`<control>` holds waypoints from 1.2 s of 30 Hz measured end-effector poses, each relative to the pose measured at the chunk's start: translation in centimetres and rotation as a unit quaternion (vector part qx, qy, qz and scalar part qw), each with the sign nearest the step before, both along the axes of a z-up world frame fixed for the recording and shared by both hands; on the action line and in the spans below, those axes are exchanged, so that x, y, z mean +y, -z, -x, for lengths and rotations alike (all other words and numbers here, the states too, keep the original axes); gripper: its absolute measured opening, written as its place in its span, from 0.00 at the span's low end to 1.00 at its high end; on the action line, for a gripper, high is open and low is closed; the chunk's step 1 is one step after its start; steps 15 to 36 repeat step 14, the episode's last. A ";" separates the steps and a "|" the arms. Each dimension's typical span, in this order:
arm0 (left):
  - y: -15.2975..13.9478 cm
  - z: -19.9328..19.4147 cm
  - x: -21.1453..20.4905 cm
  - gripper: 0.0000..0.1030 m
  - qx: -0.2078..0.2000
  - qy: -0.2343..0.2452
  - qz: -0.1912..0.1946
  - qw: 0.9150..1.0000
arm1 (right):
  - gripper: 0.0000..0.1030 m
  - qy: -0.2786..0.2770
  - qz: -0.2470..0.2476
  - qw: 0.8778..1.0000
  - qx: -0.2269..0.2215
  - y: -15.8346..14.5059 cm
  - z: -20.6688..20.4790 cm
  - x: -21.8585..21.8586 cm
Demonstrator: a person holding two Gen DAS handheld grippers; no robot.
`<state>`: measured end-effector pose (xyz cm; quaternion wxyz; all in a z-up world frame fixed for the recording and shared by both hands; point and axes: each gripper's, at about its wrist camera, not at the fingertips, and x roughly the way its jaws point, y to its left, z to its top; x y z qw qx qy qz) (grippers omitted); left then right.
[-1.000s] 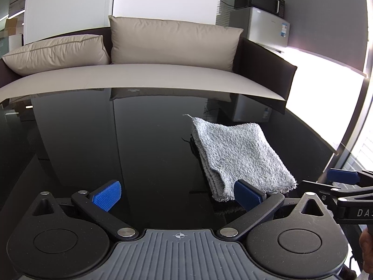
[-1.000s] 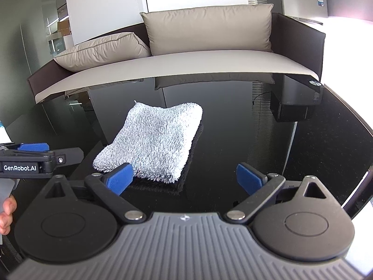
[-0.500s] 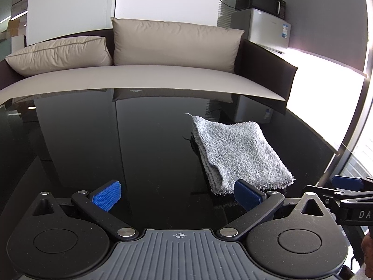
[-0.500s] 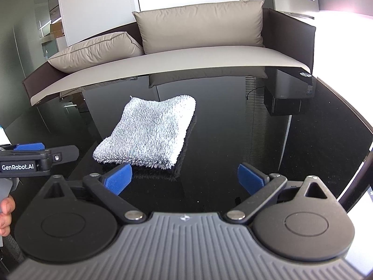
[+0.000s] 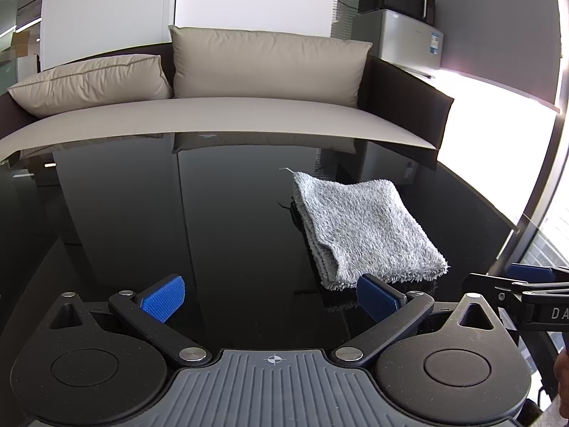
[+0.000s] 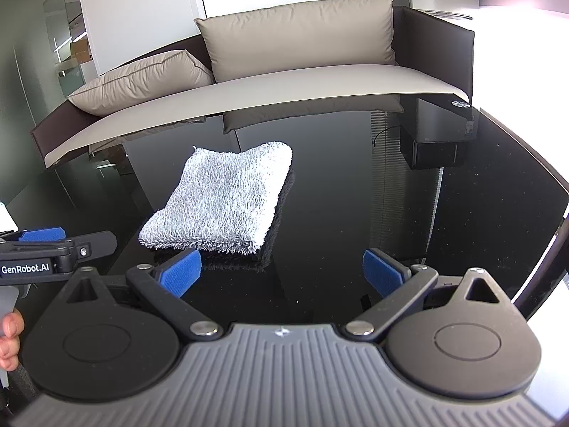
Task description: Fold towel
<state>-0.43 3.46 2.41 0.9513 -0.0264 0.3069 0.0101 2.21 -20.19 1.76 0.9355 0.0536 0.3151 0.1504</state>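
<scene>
lying folded towel [image 5: 362, 227], near edge fringed, claws gaping

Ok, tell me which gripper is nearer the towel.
About even; neither is clearly nearer. The left gripper sits open with the towel ahead to its right; the right gripper, open, has it ahead-left.

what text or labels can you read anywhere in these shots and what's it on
"GenRobot.AI": on the side of the left gripper, seen in the right wrist view.
"DA": cut off at the frame edge, on the right gripper in the left wrist view.
Sticker on the fridge: too small to read.
</scene>
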 end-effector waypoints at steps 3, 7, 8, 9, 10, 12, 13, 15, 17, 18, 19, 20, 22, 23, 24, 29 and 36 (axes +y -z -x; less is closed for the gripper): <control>0.0 0.0 0.0 0.99 0.001 0.000 0.002 1.000 | 0.97 0.000 0.001 1.000 0.000 0.0 -0.1 -0.2; 0.0 0.2 0.1 0.99 0.000 0.001 0.004 1.000 | 0.97 -0.001 0.002 1.000 0.001 0.1 -0.1 -0.1; 0.0 0.2 0.1 0.99 0.000 0.001 0.004 1.000 | 0.97 -0.001 0.002 1.000 0.002 0.1 -0.1 -0.1; 0.0 0.2 0.1 0.99 0.000 0.002 0.003 1.000 | 0.97 -0.002 0.002 1.000 0.002 0.1 -0.1 -0.1; 0.0 0.2 0.1 0.99 0.000 0.002 0.003 1.000 | 0.97 -0.002 0.002 1.000 0.002 0.1 -0.1 -0.1; 0.0 0.2 0.0 0.99 0.000 0.003 0.003 1.000 | 0.97 -0.002 0.001 1.000 0.001 0.1 -0.1 -0.1; 0.0 0.2 0.0 0.99 0.000 0.003 0.003 1.000 | 0.97 -0.002 0.000 1.000 0.000 0.1 -0.1 -0.2; 0.0 0.2 0.0 0.99 0.000 0.003 0.002 1.000 | 0.97 -0.003 0.000 1.000 0.000 0.1 -0.1 -0.3; 0.0 0.2 0.0 0.99 0.000 0.003 0.002 1.000 | 0.97 -0.003 0.000 1.000 0.000 0.1 -0.1 -0.3; 0.0 0.2 0.0 0.99 0.000 0.003 0.002 1.000 | 0.97 -0.003 0.000 1.000 0.000 0.1 -0.1 -0.3; 0.0 0.2 0.0 0.99 0.000 0.003 0.002 1.000 | 0.97 -0.003 0.000 1.000 0.000 0.1 -0.1 -0.3; 0.0 0.2 0.0 0.99 0.000 0.003 0.002 1.000 | 0.97 -0.003 0.000 1.000 0.000 0.1 -0.1 -0.3; 0.0 0.2 0.0 0.99 0.000 0.003 0.002 1.000 | 0.97 -0.003 0.000 1.000 0.000 0.1 -0.1 -0.3; 0.0 0.2 0.0 0.99 0.000 0.003 0.002 1.000 | 0.97 -0.003 0.000 1.000 0.000 0.1 -0.1 -0.3; 0.0 0.2 0.0 0.99 0.000 0.003 0.002 1.000 | 0.97 -0.003 0.000 1.000 0.000 0.1 -0.1 -0.3; 0.0 0.2 0.0 0.99 0.000 0.003 0.002 1.000 | 0.97 -0.003 0.000 1.000 0.000 0.1 -0.1 -0.3; 0.0 0.2 0.0 0.99 0.000 0.003 0.002 1.000 | 0.97 -0.003 0.000 1.000 0.000 0.1 -0.1 -0.3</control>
